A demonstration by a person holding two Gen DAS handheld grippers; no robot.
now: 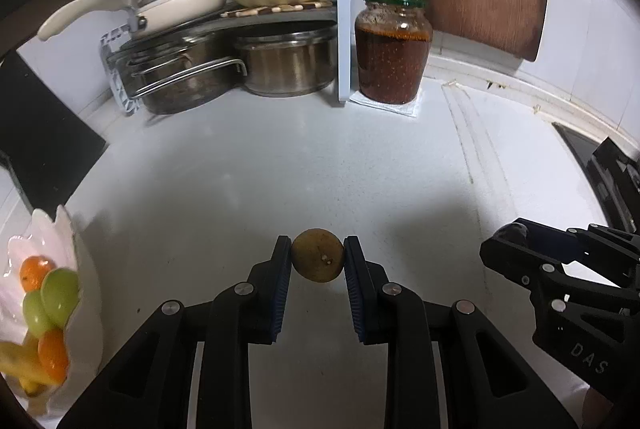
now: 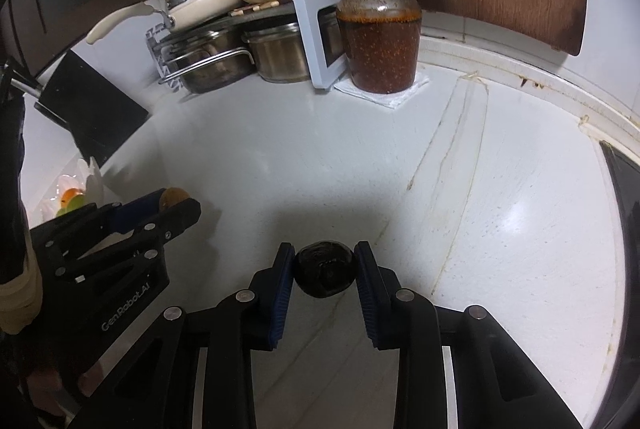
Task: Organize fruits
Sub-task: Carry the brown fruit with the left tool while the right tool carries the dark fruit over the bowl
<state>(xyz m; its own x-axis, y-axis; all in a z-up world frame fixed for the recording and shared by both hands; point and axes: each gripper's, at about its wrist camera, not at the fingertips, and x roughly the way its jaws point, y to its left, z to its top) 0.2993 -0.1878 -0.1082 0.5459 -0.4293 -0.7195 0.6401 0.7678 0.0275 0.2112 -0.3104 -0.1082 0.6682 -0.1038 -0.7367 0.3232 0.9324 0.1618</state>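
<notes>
Between our left gripper's (image 1: 317,261) blue pads (image 1: 282,271) we pinch a small brownish-green fruit (image 1: 317,260) narrowly, clear above the white counter (image 1: 280,169). Our right gripper (image 2: 325,268) clamps a dark round fruit (image 2: 325,268) (glossy, nearly black). Beside us, left, a white bowl (image 1: 64,225) holds oranges and green fruit.

Both wrist cameras look steeply down along their fingers, close above the white counter (image 1: 280,169) — sharing, seemingly, the jar (image 1: 393,49).
</notes>
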